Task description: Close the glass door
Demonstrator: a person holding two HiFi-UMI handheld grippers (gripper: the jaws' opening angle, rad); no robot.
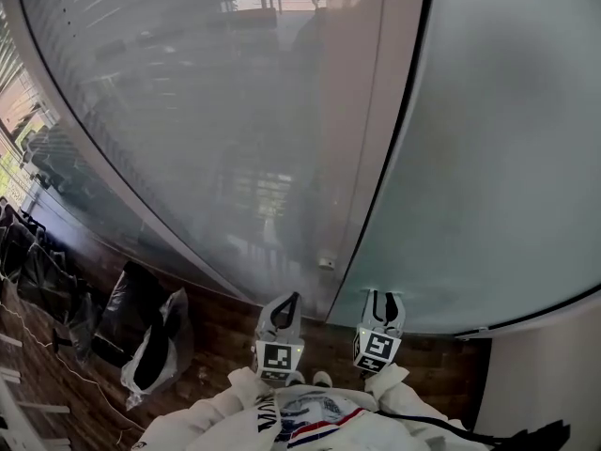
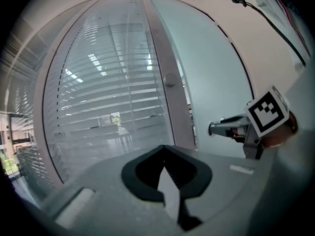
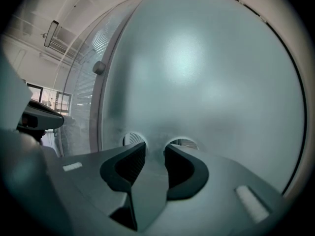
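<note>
Right tool (image 3: 155,149), jaws apart and empty, meets the glass door (image 3: 206,73) ahead; push flat, steadily. Left tool (image 2: 165,151) closed, empty.

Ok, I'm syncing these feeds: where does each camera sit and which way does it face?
Head view: on the head, steeply down the frosted panel to the floor; sleeves, left claw and right claw show.
Left gripper view: rides the left claw, faces the slatted pane; jaws together.
Right gripper view: rides the right claw, faces the frosted panel close up; jaws apart.
Shared: both gripper views show the frame post between panes.
</note>
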